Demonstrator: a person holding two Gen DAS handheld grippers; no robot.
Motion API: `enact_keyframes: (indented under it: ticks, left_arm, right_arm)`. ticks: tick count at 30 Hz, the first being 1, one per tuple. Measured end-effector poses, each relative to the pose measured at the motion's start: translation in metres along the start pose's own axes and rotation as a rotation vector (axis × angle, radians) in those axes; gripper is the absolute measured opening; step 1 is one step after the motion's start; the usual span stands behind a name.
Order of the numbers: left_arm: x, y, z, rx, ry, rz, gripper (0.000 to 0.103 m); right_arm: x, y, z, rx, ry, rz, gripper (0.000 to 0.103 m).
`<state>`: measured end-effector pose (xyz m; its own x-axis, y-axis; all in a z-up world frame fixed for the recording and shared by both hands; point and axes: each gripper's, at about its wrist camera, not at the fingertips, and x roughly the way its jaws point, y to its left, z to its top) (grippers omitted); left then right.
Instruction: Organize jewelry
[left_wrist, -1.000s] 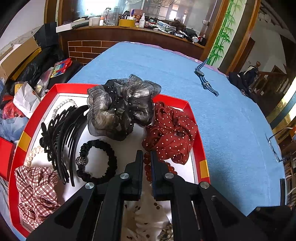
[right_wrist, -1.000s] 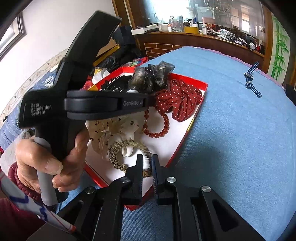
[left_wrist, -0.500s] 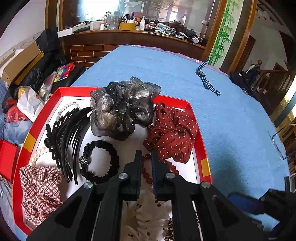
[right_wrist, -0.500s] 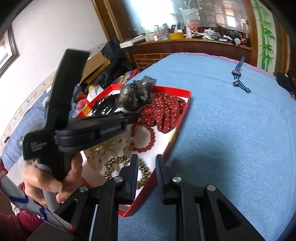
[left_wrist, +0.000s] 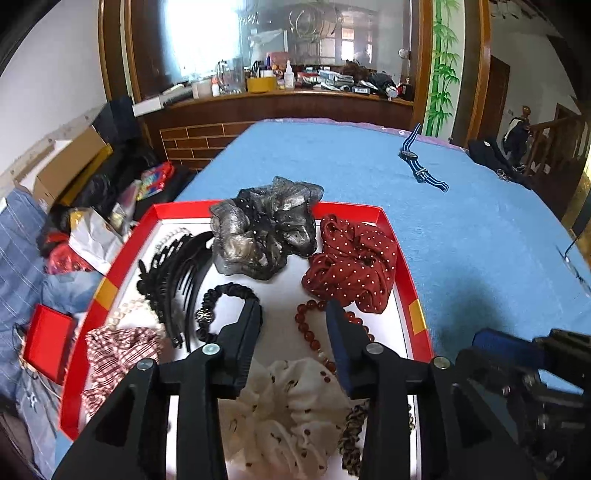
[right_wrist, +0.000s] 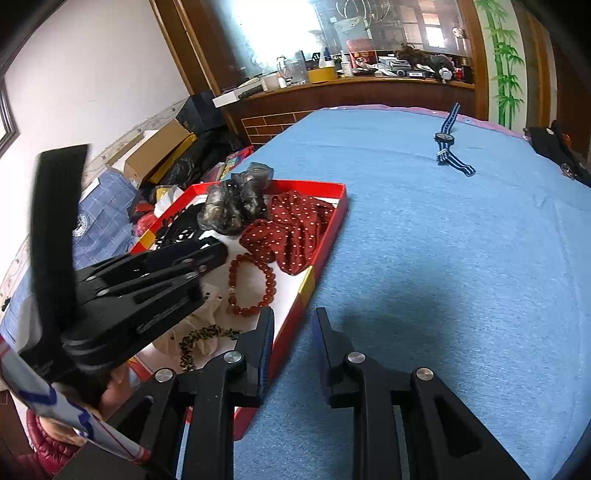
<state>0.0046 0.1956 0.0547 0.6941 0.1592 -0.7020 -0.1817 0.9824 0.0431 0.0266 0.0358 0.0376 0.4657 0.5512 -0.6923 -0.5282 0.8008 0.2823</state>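
Left wrist view, red bead bracelet apparently just below opening left tool, nothing gripped.

Both wrist views look obliquely down, sharing the red tray.

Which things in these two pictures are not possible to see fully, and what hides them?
- Leopard-print scrunchie, left wrist view: left claw covers part.
- Pearl string, left wrist view: black hair combs overlie it.
- Counter items, right wrist view: too small.
- Left claw, right wrist view: blurred.
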Motion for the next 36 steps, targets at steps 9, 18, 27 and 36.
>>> enact_keyframes:
  ticks: [9,18,27,36]
  left_arm:
    - [-0.031,-0.004,-0.015,0.033,-0.058,0.049,0.052]
    - [-0.093,0.003,-0.042,-0.002,-0.184,0.128,0.092]
    - [-0.125,0.020,-0.085,-0.073,-0.182,0.270,0.100]
    - [-0.122,0.028,-0.104,-0.062,-0.122,0.280,0.101]
  right_arm:
    - [-0.012,-0.011,-0.003,0.044,-0.041,-0.034,0.038]
    - [-0.053,0.001,-0.028,0.061,-0.119,-0.058,0.066]
    - [-0.088,0.028,-0.061,0.039,-0.183,-0.103,0.091]
    - [-0.100,0.056,-0.075,-0.025,-0.218,-0.155,0.095]
